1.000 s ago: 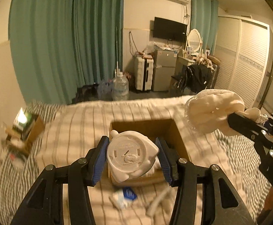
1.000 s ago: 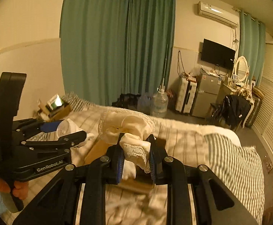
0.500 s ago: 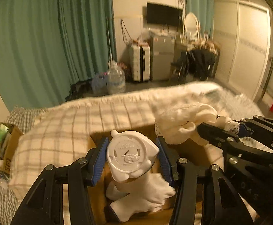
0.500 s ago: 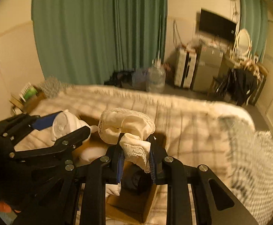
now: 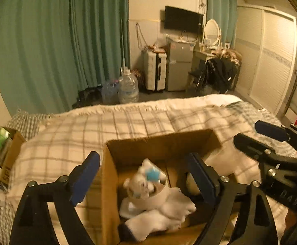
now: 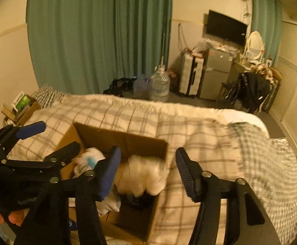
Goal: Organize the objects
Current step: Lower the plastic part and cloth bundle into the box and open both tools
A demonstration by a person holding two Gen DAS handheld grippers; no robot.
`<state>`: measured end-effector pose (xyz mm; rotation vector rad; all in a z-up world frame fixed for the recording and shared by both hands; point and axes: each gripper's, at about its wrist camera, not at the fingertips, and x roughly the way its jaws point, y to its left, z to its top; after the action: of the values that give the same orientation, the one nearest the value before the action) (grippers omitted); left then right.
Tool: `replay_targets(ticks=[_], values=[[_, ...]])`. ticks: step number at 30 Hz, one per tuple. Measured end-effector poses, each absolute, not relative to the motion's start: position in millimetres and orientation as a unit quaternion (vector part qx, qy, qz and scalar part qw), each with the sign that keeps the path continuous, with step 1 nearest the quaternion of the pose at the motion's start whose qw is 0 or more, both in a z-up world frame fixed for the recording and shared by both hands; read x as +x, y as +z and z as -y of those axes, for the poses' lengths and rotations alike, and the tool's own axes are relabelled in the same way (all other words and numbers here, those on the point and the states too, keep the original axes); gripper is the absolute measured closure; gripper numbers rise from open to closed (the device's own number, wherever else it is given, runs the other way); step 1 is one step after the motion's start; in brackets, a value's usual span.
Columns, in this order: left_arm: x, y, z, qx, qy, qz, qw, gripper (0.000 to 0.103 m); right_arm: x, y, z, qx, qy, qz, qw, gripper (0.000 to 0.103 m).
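I see the cardboard box (image 5: 128, 155) sitting on the plaid blanket (image 5: 111, 126), with a white cup-shaped toy (image 5: 146, 189) lying in it on top of a white sock (image 5: 160, 218). In the right wrist view, a pale lacy cloth (image 6: 146, 175) lies blurred inside the box's near corner. My left gripper (image 5: 142, 175) hangs spread wide and empty above the box. My right gripper (image 6: 146, 171) is likewise parted, holding nothing, straddling the box's wall.
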<state>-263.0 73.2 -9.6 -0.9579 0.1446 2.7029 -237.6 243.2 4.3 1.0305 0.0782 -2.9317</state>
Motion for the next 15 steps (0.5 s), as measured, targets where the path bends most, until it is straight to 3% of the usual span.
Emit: replay_targets(ticks=[8, 13, 15], values=[[-198.6, 32.2, -48.9, -0.293, 0.945, -0.067, 0.13, 0.006, -162.4, 62.5, -243.3, 0.295, -0.955, -0.04, -0.012, 0.025], [-158.7, 30.0, -27.1, -0.28, 0.952, -0.067, 0.1, 0.005, -116.3, 63.2, -243.9, 0.291, -0.956, -0.018, -0.027, 0.012], [-147.0, 21.8, -20.0, -0.281, 0.953, -0.061, 0.091, 0.005, -101.7, 53.4, -243.3, 0.292, -0.956, -0.006, -0.029, 0.012]])
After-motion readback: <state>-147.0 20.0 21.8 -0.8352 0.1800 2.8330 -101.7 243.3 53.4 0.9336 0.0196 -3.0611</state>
